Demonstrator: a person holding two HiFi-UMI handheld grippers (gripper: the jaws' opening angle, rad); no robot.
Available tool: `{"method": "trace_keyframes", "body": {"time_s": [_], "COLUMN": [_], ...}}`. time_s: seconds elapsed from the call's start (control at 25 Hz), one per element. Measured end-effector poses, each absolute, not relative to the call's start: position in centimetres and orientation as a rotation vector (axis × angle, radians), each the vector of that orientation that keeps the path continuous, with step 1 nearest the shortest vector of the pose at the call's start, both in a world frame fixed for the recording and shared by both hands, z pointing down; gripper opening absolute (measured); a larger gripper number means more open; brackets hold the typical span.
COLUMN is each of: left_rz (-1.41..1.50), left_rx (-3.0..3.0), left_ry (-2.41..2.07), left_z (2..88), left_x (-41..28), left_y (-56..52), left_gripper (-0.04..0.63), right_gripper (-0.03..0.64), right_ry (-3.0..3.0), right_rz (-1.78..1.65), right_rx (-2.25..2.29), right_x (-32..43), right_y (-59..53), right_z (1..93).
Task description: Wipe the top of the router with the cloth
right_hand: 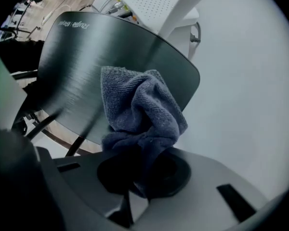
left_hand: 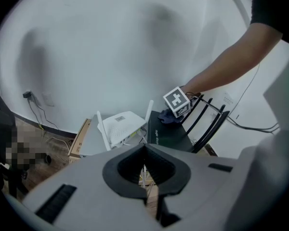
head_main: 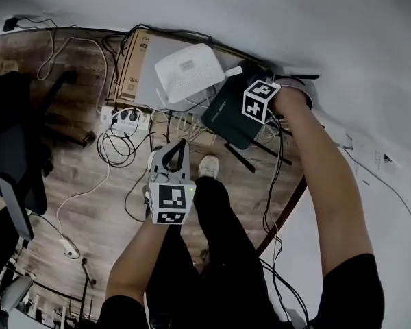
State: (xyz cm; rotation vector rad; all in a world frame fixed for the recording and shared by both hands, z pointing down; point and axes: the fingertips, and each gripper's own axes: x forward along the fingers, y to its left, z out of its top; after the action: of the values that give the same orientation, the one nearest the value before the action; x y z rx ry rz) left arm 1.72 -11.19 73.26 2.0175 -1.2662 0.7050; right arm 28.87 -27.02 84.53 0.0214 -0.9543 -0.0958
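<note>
While the right gripper (right_hand: 139,173) pinches the cloth (right_hand: 142,107) on the router (right_hand: 82,52),
best press flat, sweeping toward its printed edge; left gripper (left_hand: 144,171) idles closed, empty.

Soft, even indoor light; shadows are faint. All three views bulge at the edges with dark corners. A brushed sheen streaks the router (right_hand: 86,57); the cloth (right_hand: 142,105) is sharp, nearer parts blurred.

Cloth (right_hand: 139,105) bottom end out of sight inside right gripper (right_hand: 143,174) (pinched there). Print on black router (right_hand: 82,61) blurry, hard to read. Box (head_main: 129,74) partly hidden under white router (head_main: 186,72); box words too small.
</note>
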Motion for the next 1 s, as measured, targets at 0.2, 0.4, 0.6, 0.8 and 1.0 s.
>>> {"method": "trace_keyframes", "body": {"time_s": [0.2, 0.4, 0.6, 0.8, 1.0], "left_rz": [0.696, 0.702, 0.711, 0.697, 0.701], "left_rx": [2.016, 2.019, 2.020, 2.021, 2.042], "left_ry": [-1.260, -1.248, -1.253, -1.261, -1.242], "left_z": [73.5, 73.4, 73.3, 72.9, 72.7], "left_x": [2.1, 2.1, 1.6, 1.2, 1.4], "left_y": [-11.1, -10.6, -10.0, -9.7, -8.9], "left_gripper": [-0.008, -0.008, -0.008, -0.008, -0.008], "right_gripper": [0.028, 0.029, 0.029, 0.029, 0.029], "right_ry": [-0.915, -0.933, -0.935, -0.950, -1.034], "right_rz": [-0.193, -0.067, 0.048, 0.074, 0.221], "right_rx": [-0.017, -0.026, -0.047, -0.066, -0.092], "right_x": [28.6, 28.4, 28.1, 27.2, 25.8], "right_y": [-26.5, -24.6, -22.2, -19.9, -16.9], "right_z": [84.7, 84.6, 84.2, 84.1, 83.9]}}
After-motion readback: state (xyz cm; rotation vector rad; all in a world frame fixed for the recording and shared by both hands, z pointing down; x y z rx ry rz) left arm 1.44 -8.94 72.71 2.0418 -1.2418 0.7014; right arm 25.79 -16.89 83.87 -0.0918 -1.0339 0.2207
